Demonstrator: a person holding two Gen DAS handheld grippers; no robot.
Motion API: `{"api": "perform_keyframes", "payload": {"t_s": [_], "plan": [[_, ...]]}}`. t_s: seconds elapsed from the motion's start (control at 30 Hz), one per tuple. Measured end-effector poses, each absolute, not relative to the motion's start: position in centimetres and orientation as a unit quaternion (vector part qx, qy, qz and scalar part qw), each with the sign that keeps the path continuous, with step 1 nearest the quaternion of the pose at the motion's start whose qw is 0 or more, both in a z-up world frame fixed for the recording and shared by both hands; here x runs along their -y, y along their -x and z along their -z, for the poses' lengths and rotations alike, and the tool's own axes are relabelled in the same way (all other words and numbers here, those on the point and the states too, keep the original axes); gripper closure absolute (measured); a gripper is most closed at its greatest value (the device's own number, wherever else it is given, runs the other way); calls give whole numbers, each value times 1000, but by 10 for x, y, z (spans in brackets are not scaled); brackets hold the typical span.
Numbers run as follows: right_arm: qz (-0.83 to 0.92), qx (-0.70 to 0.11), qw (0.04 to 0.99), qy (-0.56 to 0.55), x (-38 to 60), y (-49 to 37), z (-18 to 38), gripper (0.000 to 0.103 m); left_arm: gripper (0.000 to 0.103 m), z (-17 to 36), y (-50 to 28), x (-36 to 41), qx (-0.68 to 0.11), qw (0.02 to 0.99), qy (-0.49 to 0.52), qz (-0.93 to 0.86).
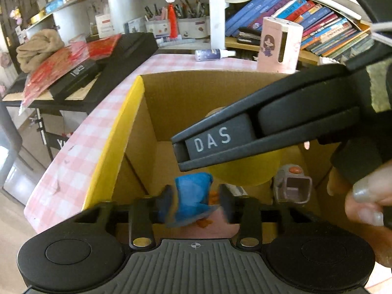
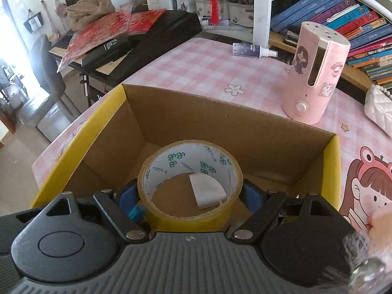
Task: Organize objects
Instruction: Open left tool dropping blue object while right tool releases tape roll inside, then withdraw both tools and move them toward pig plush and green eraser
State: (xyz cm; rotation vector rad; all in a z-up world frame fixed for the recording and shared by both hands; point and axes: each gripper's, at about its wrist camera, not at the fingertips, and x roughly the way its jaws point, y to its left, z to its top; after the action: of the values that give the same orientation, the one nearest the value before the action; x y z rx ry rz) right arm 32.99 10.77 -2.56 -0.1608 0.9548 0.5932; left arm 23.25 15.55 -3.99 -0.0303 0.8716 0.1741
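Note:
An open cardboard box [image 1: 115,132] with yellow flaps sits on the pink checked table; it also shows in the right wrist view [image 2: 156,120]. My left gripper [image 1: 194,202] is shut on a blue toy figure [image 1: 192,197] with orange feet, held over the box's inside. My right gripper [image 2: 191,196] is shut on a roll of yellow-brown tape [image 2: 189,169], held above the box. In the left wrist view the right gripper's body marked DAS [image 1: 245,132] reaches in from the right, with the tape [image 1: 245,171] below it. A small grey-pink toy [image 1: 292,183] lies in the box.
A pink cylindrical humidifier [image 2: 316,73] stands on the table behind the box. A small spray bottle [image 2: 252,50] lies further back. A white quilted bag [image 2: 378,107] is at the right. A keyboard with red packets [image 2: 117,34] stands left of the table. Books [image 2: 343,17] fill the back shelves.

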Motion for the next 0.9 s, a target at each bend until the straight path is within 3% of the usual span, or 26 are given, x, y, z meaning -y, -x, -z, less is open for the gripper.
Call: {"api": "perform_keyframes", "payload": {"t_s": [0.07, 0.23, 0.57, 0.9], "plan": [[-281, -449, 845, 76, -107, -328, 23, 17, 43, 38, -229, -154, -418, 905, 21, -72], [-295, -409, 861, 69, -100, -309, 2, 11, 6, 24, -210, -140, -380, 922, -3, -71], [-264, -322, 909, 32, -62, -248, -43, 11, 6, -8, -154, -149, -318, 944, 19, -90], [-162, -218, 962, 26, -11, -156, -45, 11, 6, -14, -93, -166, -299, 942, 42, -147]]}}
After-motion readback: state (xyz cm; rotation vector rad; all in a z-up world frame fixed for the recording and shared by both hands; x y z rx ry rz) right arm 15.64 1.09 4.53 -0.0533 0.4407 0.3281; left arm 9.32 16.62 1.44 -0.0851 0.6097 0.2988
